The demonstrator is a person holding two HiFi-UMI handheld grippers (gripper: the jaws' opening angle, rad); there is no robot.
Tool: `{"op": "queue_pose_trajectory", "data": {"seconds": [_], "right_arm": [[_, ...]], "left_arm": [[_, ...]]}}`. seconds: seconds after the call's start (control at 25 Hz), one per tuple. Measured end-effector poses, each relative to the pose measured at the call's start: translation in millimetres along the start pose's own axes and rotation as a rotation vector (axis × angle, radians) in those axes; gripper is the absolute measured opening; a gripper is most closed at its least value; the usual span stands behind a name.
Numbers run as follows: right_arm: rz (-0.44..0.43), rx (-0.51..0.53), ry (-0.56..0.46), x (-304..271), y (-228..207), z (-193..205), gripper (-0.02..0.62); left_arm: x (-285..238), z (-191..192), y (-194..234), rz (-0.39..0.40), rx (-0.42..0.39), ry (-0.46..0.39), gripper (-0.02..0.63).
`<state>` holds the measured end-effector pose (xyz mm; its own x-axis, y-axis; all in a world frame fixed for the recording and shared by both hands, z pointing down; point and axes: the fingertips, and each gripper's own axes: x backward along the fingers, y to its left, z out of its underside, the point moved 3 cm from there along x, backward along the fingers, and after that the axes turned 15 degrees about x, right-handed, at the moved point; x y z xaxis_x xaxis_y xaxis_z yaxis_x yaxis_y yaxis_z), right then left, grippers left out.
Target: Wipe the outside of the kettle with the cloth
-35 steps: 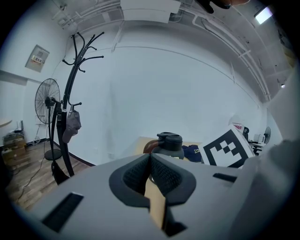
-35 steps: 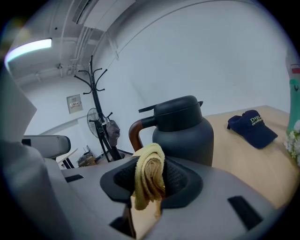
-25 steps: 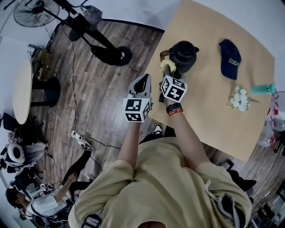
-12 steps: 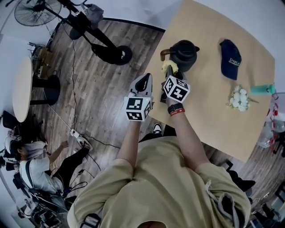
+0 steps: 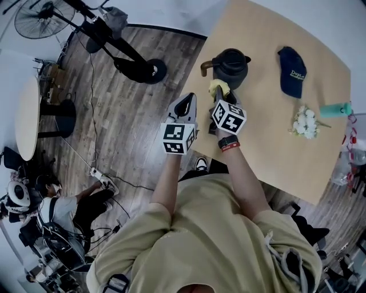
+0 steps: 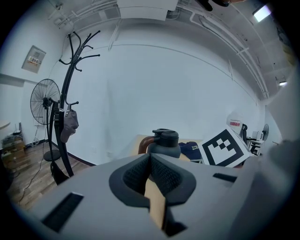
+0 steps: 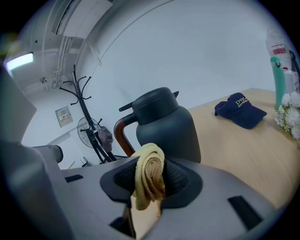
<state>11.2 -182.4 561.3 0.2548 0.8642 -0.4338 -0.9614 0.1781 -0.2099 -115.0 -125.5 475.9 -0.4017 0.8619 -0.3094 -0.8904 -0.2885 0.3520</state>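
A dark grey kettle with a brown handle stands near the left edge of the tan table; it also shows in the right gripper view as the kettle and in the left gripper view as the kettle. My right gripper is shut on a rolled yellow cloth, the cloth held just short of the kettle's near side. My left gripper hangs off the table's left edge over the floor, shut with nothing between its pads.
On the table lie a navy cap, a small bunch of white flowers and a teal bottle at the right edge. A coat stand and a fan stand on the wooden floor; a person sits at the lower left.
The right gripper with the cloth has drawn back a little from the kettle toward me. The left gripper has barely moved. The person on the floor has shifted.
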Motion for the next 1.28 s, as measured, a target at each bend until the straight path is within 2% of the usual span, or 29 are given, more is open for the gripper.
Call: {"op": "queue_pose_trajectory", "data": {"seconds": [0.48,1.28], "right_arm": [[-0.001,0.010,-0.012,16.3,-20.4,-2.1,0.132],[0.114,0.052,-0.034,29.6,-87.1,-14.9,0.131]], "left_arm": [[-8.0,4.4,-12.4,0.015,-0.006,0.011,0.023],[-24.7,16.6,-36.6,0.058,-0.019,0.037,0.023]]}}
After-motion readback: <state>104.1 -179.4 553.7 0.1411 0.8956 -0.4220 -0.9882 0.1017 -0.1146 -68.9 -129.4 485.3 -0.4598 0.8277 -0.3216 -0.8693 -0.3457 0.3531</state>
